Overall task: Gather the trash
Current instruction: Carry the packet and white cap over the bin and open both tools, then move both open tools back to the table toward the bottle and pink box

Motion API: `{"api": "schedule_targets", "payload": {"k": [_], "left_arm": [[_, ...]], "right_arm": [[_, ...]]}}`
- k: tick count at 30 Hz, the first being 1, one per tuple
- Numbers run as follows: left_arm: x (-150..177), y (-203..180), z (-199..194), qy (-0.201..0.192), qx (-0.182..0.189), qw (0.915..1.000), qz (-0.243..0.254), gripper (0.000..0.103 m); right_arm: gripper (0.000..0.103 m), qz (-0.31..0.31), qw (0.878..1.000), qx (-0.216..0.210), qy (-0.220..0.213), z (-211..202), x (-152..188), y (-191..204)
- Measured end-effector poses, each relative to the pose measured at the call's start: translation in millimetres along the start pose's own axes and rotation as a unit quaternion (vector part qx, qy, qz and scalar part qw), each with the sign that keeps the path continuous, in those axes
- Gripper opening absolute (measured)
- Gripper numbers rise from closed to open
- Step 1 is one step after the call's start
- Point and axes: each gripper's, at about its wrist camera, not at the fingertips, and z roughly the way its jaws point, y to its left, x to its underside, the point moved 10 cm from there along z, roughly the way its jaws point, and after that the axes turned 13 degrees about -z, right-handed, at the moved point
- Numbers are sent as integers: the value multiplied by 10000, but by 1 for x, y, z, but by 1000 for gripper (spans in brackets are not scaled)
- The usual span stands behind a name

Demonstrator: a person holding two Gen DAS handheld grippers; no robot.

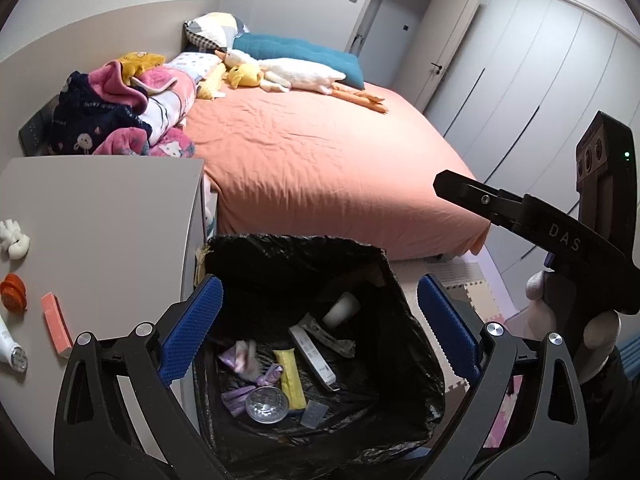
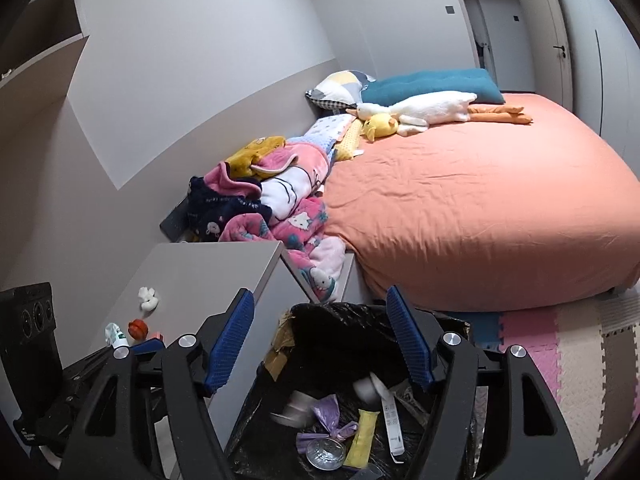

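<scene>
We see a salmon-orange sheet [image 2: 460, 208] on the bed, a teal cushion [image 2: 432, 84], a white plush goose [image 2: 432, 110], a yellow plush [image 2: 380, 125], a pink cartoon-print blanket [image 2: 288, 200], a black bin liner [image 1: 304, 256] and blue dotted gripper pads [image 1: 192, 328].

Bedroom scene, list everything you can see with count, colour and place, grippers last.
trash bin: one, black liner, floor beside nightstand, holding wrappers and a white tube
nightstand: one, grey, left of bin
orange box: one, on nightstand
orange round item: one, on nightstand
white fluffy item: one, on nightstand
bed: one, orange sheet
goose plush: one, white, on bed
blanket pile: pink and navy, bed's near corner
foam mat: pastel, floor
left gripper: blue pads, open over bin
right gripper: blue pads, open over bin
</scene>
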Motion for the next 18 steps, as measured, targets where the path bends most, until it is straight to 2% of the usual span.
{"api": "schedule_targets", "payload": {"k": [9,18], "left_arm": [[1,2,-3,-48,-51,10000,24,95],[-3,26,-11,-159,-288,9993,-150,95]], "right_arm": [[70,2,9999,-88,75,9,-1,2],[70,-142,9993,-309,170,24,-2,25]]}}
